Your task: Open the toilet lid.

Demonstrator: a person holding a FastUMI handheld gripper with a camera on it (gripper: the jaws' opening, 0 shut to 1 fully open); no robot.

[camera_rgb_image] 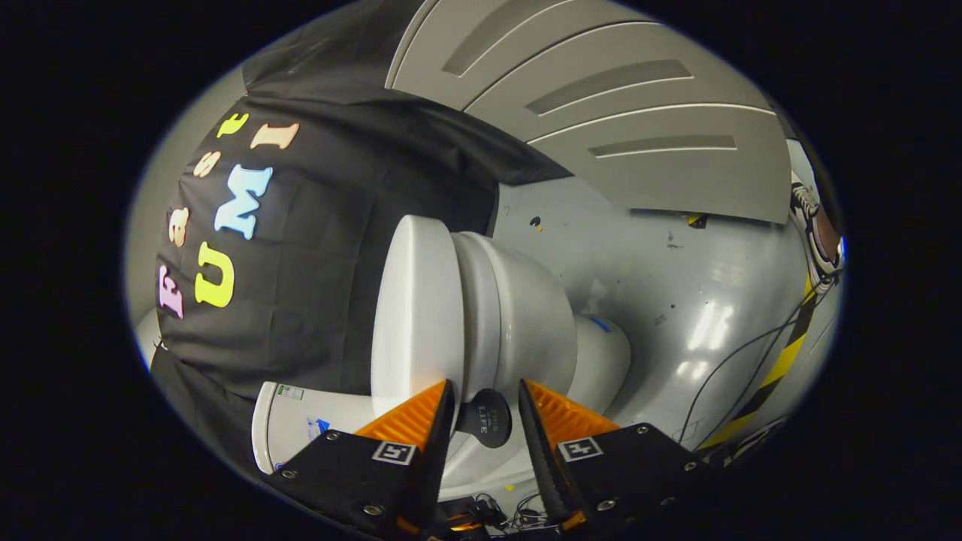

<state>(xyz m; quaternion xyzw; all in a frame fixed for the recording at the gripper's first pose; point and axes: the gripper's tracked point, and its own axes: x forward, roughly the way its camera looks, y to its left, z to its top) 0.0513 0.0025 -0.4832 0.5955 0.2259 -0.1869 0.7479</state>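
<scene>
The view is rolled sideways, so the white toilet lies across it. Its flat lid rests against the seat and bowl, with only a thin seam between them. A dark round tab sticks out from the lid's edge at that seam. My gripper is open, with one finger on each side of the tab. The fingertips reach the lid's rim, and a small gap shows beside the tab.
The toilet tank stands against the black cloth wall. Beyond the bowl lies a grey glossy floor with a thin cable and yellow-black tape. Grey ribbed panels rise behind. Wires lie near my fingers.
</scene>
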